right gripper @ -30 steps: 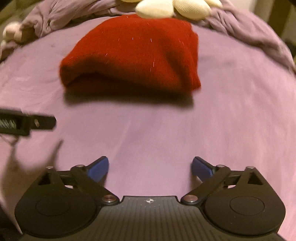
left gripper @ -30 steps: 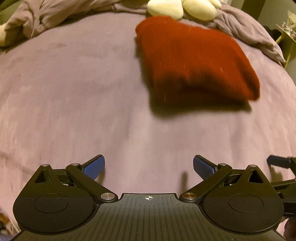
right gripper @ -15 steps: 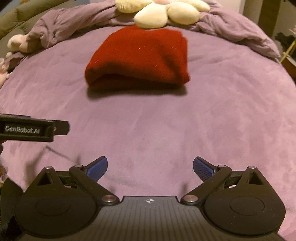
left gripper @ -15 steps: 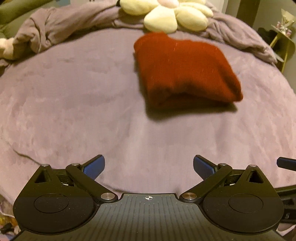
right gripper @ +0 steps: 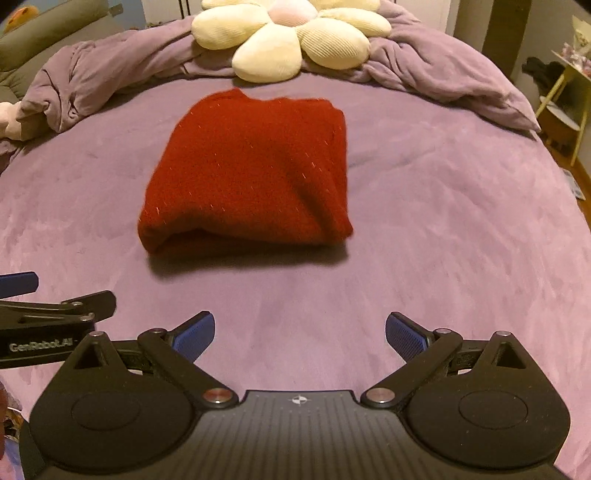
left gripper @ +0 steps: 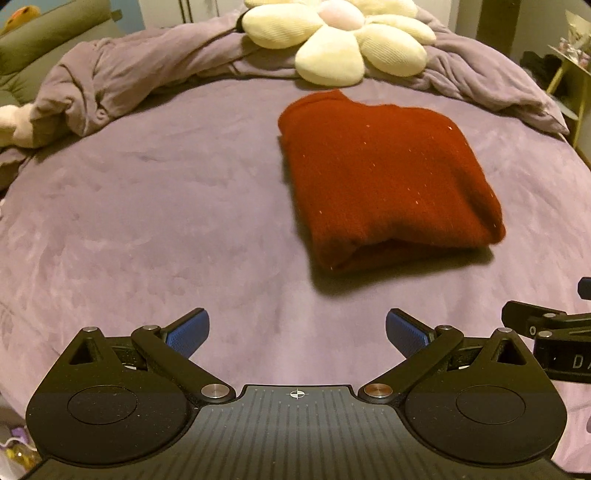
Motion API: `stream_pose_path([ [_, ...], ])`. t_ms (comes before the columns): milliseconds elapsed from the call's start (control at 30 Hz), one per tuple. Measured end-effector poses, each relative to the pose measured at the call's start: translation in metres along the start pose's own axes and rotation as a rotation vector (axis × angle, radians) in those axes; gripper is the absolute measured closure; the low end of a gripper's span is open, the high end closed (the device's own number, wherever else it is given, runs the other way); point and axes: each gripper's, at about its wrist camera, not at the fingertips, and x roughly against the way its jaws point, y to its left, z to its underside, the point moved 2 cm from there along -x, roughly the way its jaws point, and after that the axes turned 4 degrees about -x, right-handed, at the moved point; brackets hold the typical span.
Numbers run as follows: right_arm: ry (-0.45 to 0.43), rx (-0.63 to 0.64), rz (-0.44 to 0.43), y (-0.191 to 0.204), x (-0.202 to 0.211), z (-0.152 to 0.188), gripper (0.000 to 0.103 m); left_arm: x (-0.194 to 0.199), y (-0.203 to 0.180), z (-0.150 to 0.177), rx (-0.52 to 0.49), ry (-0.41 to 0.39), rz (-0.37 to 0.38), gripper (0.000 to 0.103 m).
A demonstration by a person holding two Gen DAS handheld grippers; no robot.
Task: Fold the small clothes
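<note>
My left hand-held gripper (left gripper: 297,334) is hovering low over the bed (left gripper: 147,221), jaws spread wide, nothing between the blue pads (left gripper: 186,334). My right hand-held gripper (right gripper: 300,334) is doing the same: jaws wide apart, blue pads (right gripper: 404,336) bare, holding nothing.

The red knit garment (right gripper: 247,177) is lying folded on the purple bed cover, a compact bundle with the folded layers showing along its near edge. In the left wrist view it is sitting ahead and to the right of my fingers (left gripper: 384,177); in the right wrist view it is sitting ahead and slightly left. Neither hand-held gripper is touching it; a strip of bare cover is lying between the pads and the bundle in both views. Small pale flecks are dotting the knit.

Beyond the garment, a cream flower-shaped cushion (right gripper: 280,37) is resting at the head of the bed, just past the bundle's far edge, on a rumpled purple blanket (right gripper: 92,77) that is running across the back. A green cushion (left gripper: 48,33) is showing at far left. A yellow-green side stand (right gripper: 565,107) is standing off the bed's right side.

Each hand-held gripper is showing at the edge of the other's view, so the two are sitting side by side, near each other.
</note>
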Motion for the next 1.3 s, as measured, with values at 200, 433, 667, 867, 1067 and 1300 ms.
stream_pose_path([
  [200, -0.014, 0.016, 0.009, 0.013, -0.002, -0.012, 0.004, -0.007, -0.001, -0.008, -0.023, 0.010, -0.013, 0.000],
  [433, -0.009, 0.003, 0.016, 0.012, -0.008, -0.017, 0.004, -0.011, -0.004, -0.010, -0.038, 0.015, -0.017, 0.000],
  [667, -0.015, -0.019, 0.018, 0.008, -0.007, -0.019, 0.004, -0.012, -0.004, -0.013, -0.033, 0.024, -0.005, 0.000],
  [867, -0.022, -0.015, 0.018, 0.009, -0.005, -0.019, 0.004, -0.012, -0.004, -0.015, -0.032, 0.029, 0.000, 0.000],
  [1067, -0.023, -0.014, 0.020, 0.009, -0.003, -0.019, 0.004, -0.013, -0.003, -0.015, -0.023, 0.039, 0.015, 0.000],
  [1300, -0.024, -0.015, 0.022, 0.010, -0.001, -0.020, 0.004, -0.013, -0.003, -0.015, -0.022, 0.048, 0.026, 0.000],
])
